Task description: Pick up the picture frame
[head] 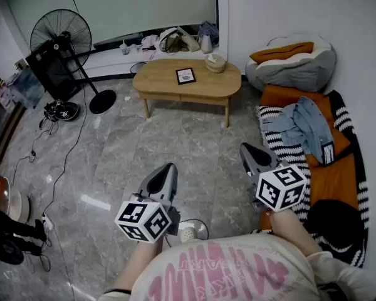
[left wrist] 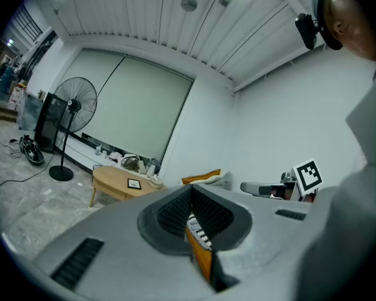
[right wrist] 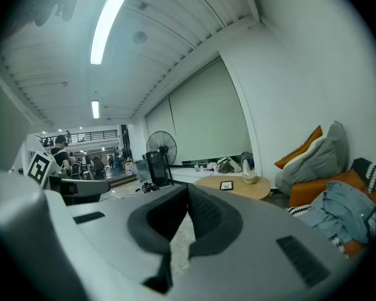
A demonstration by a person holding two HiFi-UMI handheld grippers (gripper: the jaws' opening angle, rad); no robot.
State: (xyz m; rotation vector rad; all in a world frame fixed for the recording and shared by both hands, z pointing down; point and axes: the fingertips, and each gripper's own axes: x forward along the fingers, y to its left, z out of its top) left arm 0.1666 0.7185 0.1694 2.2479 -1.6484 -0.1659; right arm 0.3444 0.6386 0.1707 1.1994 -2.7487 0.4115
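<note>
A small black picture frame (head: pixel 186 76) lies flat on the oval wooden coffee table (head: pixel 156 83) across the room; it is also in the left gripper view (left wrist: pixel 134 184) and the right gripper view (right wrist: pixel 226 185). Both grippers are held low near my body, far from the table. My left gripper (head: pixel 168 170) is shut and holds nothing, its jaws meeting at the tip (left wrist: pixel 190 189). My right gripper (head: pixel 246 150) is shut and holds nothing as well (right wrist: pixel 187 188).
A woven bowl (head: pixel 215 63) sits on the table's right end. A standing fan (head: pixel 62 39) and cables are at the left. An orange floor sofa (head: pixel 326 168) with striped blanket, denim jacket (head: pixel 306 127) and grey beanbag (head: pixel 294 64) lines the right wall. Grey tile floor lies between.
</note>
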